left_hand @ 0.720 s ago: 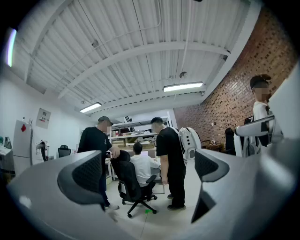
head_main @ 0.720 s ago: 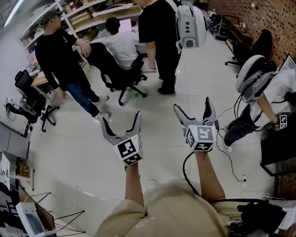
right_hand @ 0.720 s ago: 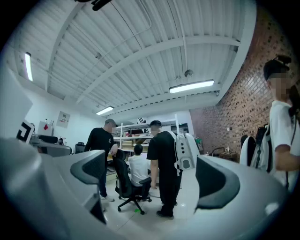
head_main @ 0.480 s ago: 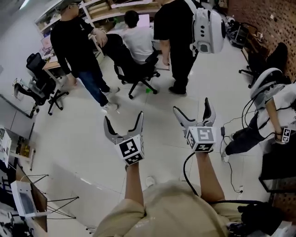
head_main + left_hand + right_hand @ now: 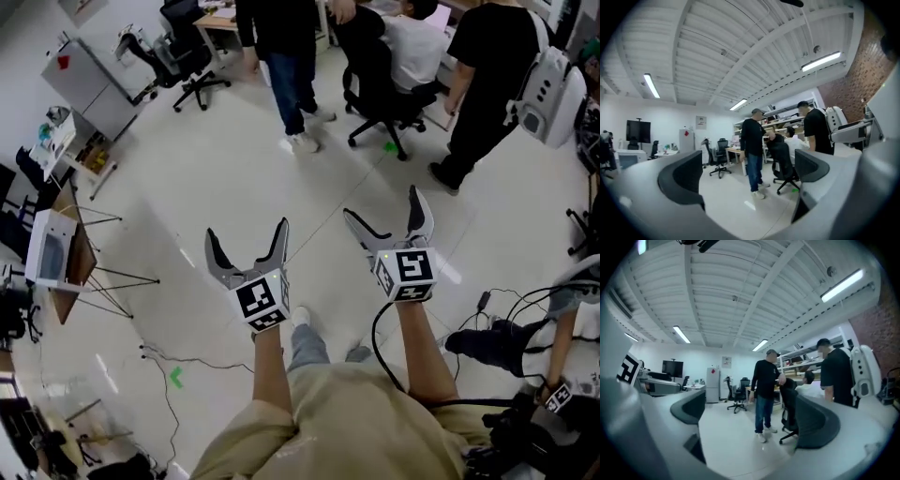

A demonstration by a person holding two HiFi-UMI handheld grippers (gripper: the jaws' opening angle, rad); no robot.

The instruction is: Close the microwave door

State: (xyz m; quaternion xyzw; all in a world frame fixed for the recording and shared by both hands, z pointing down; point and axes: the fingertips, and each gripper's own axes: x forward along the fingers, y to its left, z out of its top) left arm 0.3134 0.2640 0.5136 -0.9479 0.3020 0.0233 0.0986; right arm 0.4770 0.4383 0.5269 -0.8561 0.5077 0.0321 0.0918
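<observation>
Open white floor (image 5: pixel 216 159) across most of the head view, with standing people (image 5: pixel 281 47) and an office chair (image 5: pixel 380 84) up at twelve o'clock. At nine o'clock, well apart from both hands, a white box-shaped appliance (image 5: pixel 49 248) on a thin-legged stand (image 5: pixel 112 281). Likely the microwave: pale front, greyish window, brown panel (image 5: pixel 80 258) beside it, door position not readable at this size. Left gripper (image 5: pixel 246 232) and right gripper (image 5: pixel 382 206) side by side near centre, roughly level, jaws spread wide, nothing between them. Probably carried so in transit, ready to push; closing apparently not yet begun.
</observation>
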